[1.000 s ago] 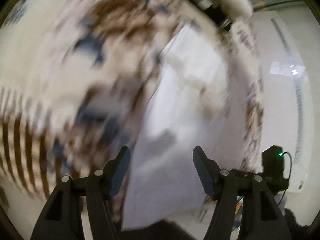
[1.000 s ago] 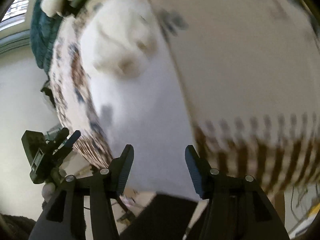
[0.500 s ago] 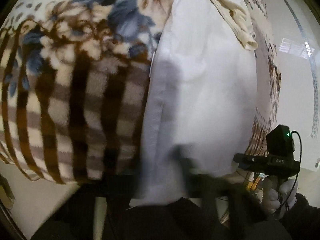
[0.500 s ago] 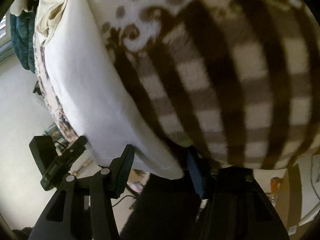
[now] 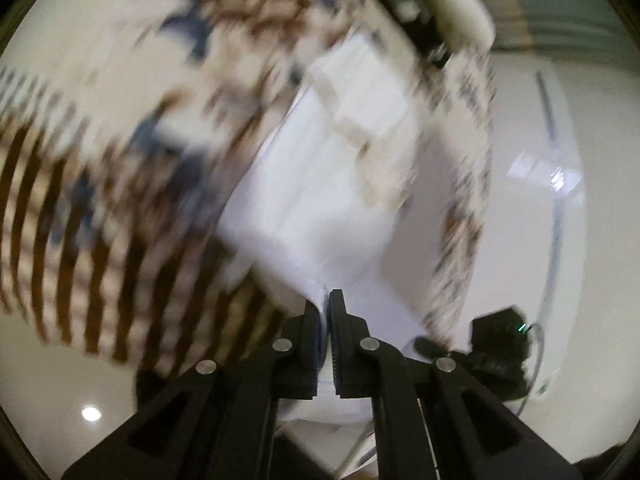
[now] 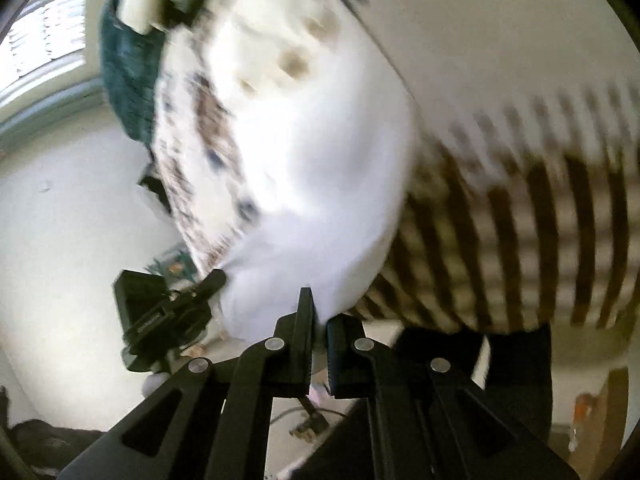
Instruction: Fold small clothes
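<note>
A white garment (image 5: 320,208) lies spread on a brown-striped, floral blanket (image 5: 80,200). My left gripper (image 5: 325,308) is shut on the garment's near edge, with cloth pinched between its fingers. In the right wrist view the same white garment (image 6: 312,200) lies on the blanket (image 6: 520,220), and my right gripper (image 6: 318,316) is shut on its near edge. Both views are motion-blurred. A cream-coloured cloth (image 5: 360,120) lies at the garment's far end.
A dark teal cloth (image 6: 128,72) lies at the far end of the bed. The other hand-held gripper shows at the edge of each view, at the right in the left wrist view (image 5: 496,344) and at the left in the right wrist view (image 6: 160,312). Pale floor (image 6: 60,220) lies beside the bed.
A second ago both grippers were open above the garment. They dropped to its near edge, closed on the cloth, and are now moving with it.
</note>
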